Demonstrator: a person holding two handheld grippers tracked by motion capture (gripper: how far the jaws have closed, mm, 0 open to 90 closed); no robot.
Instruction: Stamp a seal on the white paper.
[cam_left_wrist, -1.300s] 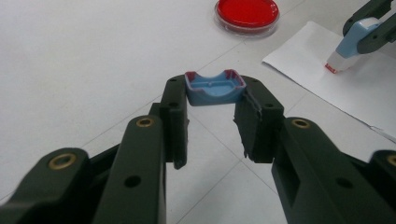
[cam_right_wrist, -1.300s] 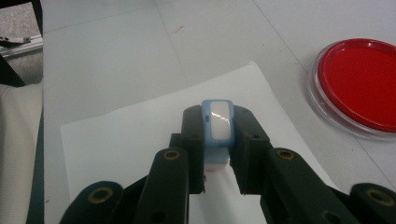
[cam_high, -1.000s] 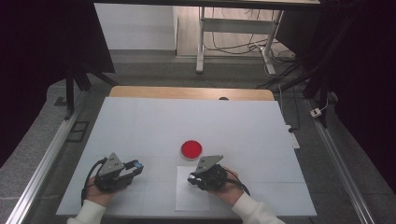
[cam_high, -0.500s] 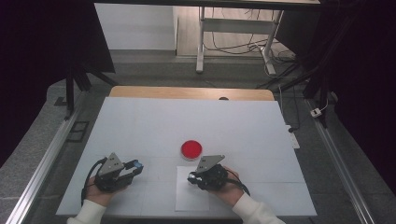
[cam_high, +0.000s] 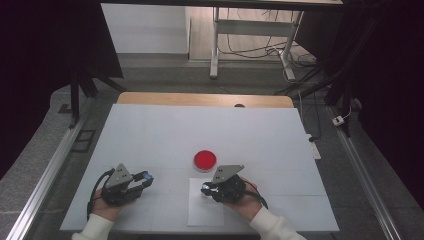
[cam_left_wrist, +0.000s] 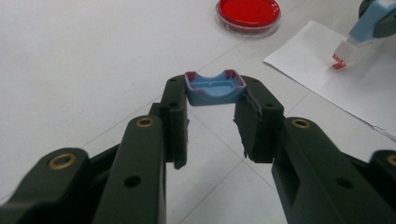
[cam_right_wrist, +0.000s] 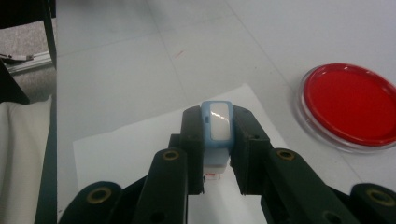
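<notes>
Nothing is shifting since the earlier high-view frames: both hands and both tools are keeping their places, and the dish is sitting where it was.

Stamp body (cam_right_wrist: 217, 135), light blue with a clear base, is standing on the white paper sheet (cam_high: 210, 212) at lower centre of the high view, its red-marked tip touching the sheet. Right tongs (cam_high: 209, 189) are clamping it, pads pressed on both flanks. Its blue cap (cam_left_wrist: 215, 87), red-rimmed, is sitting pinched between the tips of the left tongs (cam_left_wrist: 215, 93), closed tight on it, at lower left over the bare worktop (cam_high: 165, 130).

Red-filled petri dish (cam_high: 205, 160) is lying just beyond the sheet's upper edge, apart from both tools.

Progress, as judged: cap is already off and stamp is pressing on paper; lifting it, checking the mark and recapping are probably remaining.

Hard to make out: any print under the stamp is being hidden by its base; sleeves are cut off by the bottom edge; the dish's contents are unclear.
</notes>
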